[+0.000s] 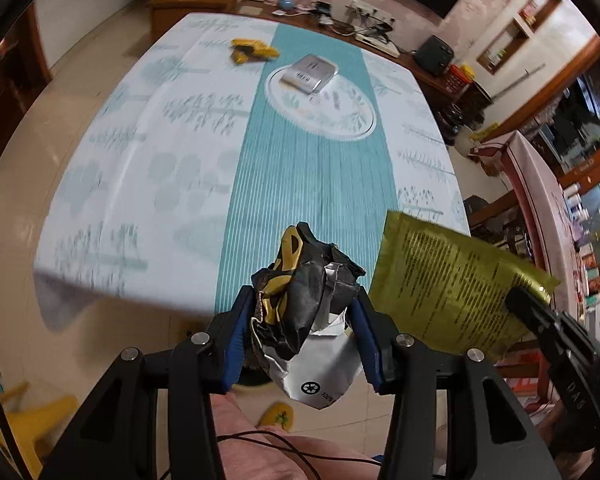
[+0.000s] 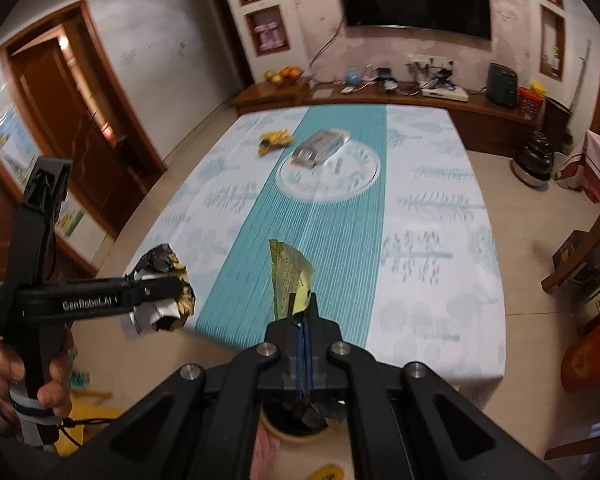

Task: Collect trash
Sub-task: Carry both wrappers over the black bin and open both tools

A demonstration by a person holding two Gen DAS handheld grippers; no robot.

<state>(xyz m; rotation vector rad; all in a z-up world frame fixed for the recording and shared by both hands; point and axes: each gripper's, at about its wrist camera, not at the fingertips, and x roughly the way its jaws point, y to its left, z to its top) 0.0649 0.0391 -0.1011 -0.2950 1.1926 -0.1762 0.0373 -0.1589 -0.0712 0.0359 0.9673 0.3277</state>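
My left gripper (image 1: 300, 300) is shut on a crumpled black, silver and yellow wrapper (image 1: 304, 316), held above the near edge of the table; it also shows in the right wrist view (image 2: 162, 292). My right gripper (image 2: 303, 312) is shut on a flat gold packet (image 2: 290, 276) with printed text, also seen in the left wrist view (image 1: 452, 276). On the far part of the table lie a yellow wrapper (image 1: 252, 49) and a silver packet (image 1: 310, 73).
The table (image 1: 140, 168) has a white and teal patterned cloth with a round mat (image 1: 340, 116). A bin with trash in it (image 2: 300, 420) stands on the floor below my right gripper. A wooden sideboard (image 2: 380, 96) with clutter runs along the far wall.
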